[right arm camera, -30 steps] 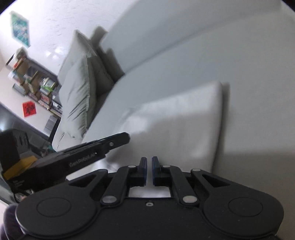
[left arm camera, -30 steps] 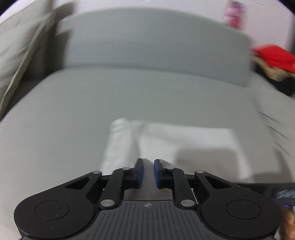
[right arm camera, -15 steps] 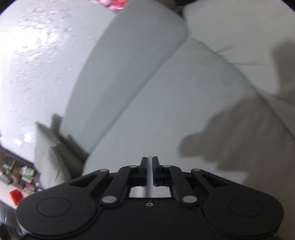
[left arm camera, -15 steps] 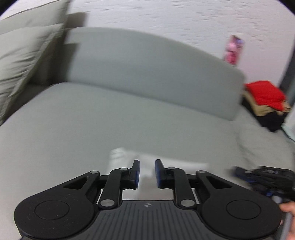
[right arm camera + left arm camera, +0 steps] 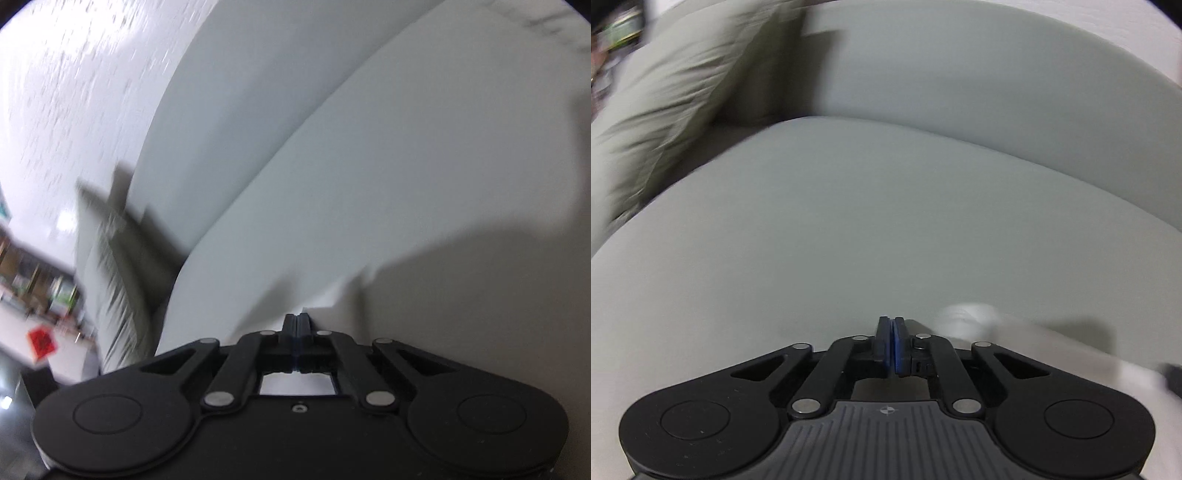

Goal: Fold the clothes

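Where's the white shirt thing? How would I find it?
Find the big grey sofa. On its seat, just right of the left gripper, lies a blurry white cloth. It is the only bright white thing on the grey cushion, unlike the greenish pillow at the sofa's left end.

Both wrist views low, close, sharing the sofa

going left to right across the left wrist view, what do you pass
pillow → sofa seat → left gripper, fingers closed together → blurred white cloth
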`<state>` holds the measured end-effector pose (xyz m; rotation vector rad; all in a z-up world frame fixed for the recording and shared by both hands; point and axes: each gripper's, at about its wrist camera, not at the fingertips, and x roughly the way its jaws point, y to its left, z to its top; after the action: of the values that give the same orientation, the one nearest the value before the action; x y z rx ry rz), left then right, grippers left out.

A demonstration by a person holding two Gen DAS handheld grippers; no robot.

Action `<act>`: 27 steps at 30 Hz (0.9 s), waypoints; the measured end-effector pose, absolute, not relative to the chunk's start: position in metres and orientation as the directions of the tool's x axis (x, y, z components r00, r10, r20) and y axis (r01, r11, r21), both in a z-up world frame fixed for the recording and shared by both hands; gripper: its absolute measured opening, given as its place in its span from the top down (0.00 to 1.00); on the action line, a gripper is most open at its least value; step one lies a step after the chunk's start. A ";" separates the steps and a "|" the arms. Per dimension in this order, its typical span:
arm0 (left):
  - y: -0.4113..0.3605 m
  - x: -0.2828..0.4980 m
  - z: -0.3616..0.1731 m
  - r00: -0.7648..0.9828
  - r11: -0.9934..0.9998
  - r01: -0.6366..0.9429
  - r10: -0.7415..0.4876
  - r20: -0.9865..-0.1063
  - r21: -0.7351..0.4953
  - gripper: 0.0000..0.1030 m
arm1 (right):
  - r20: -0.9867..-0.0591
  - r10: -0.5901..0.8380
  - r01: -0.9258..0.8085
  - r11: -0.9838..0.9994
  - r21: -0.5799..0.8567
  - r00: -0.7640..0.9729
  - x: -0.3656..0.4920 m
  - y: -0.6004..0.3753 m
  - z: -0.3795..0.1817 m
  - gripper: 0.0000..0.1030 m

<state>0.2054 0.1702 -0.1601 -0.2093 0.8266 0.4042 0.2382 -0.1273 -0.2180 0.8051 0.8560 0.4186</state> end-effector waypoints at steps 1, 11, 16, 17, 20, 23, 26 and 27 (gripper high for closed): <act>0.176 0.203 -0.156 0.600 0.890 -0.454 0.273 -0.752 -0.039 0.94 | -0.516 0.576 0.016 0.658 0.753 0.634 0.237 -0.135 -0.215 1.00; 0.140 0.092 -0.084 0.666 0.967 -0.243 0.110 -0.738 -0.076 0.82 | -0.574 0.480 0.046 0.739 0.672 0.663 0.170 -0.204 -0.145 0.88; 0.102 0.032 -0.089 0.624 0.997 -0.071 0.065 -0.779 0.027 0.82 | -0.652 0.574 -0.228 0.810 0.540 0.496 0.111 -0.159 -0.107 0.78; 0.100 0.024 -0.094 0.618 0.998 -0.053 0.055 -0.784 0.029 0.82 | -0.663 0.585 -0.294 0.810 0.508 0.467 0.099 -0.146 -0.103 0.78; 0.090 0.008 -0.108 0.598 1.000 -0.020 0.026 -0.801 0.018 0.85 | -0.684 0.592 -0.436 0.797 0.418 0.426 0.071 -0.110 -0.098 0.79; 0.070 -0.003 -0.119 0.604 1.000 0.013 0.009 -0.797 0.021 0.85 | -0.709 0.540 -0.505 0.811 0.295 0.453 0.053 -0.084 -0.100 0.80; 0.070 -0.007 -0.127 0.603 0.998 -0.003 0.057 -0.795 0.069 0.83 | -0.757 0.473 -0.524 0.827 0.205 0.450 0.037 -0.076 -0.106 0.80; 0.070 -0.010 -0.124 0.592 0.997 -0.012 0.069 -0.803 0.076 0.83 | -0.777 0.457 -0.520 0.831 0.199 0.432 0.033 -0.078 -0.109 0.80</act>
<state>-0.0096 0.0700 -0.1241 0.0648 0.9363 0.0470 0.0325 -0.0784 -0.1091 -0.0739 0.9441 0.6096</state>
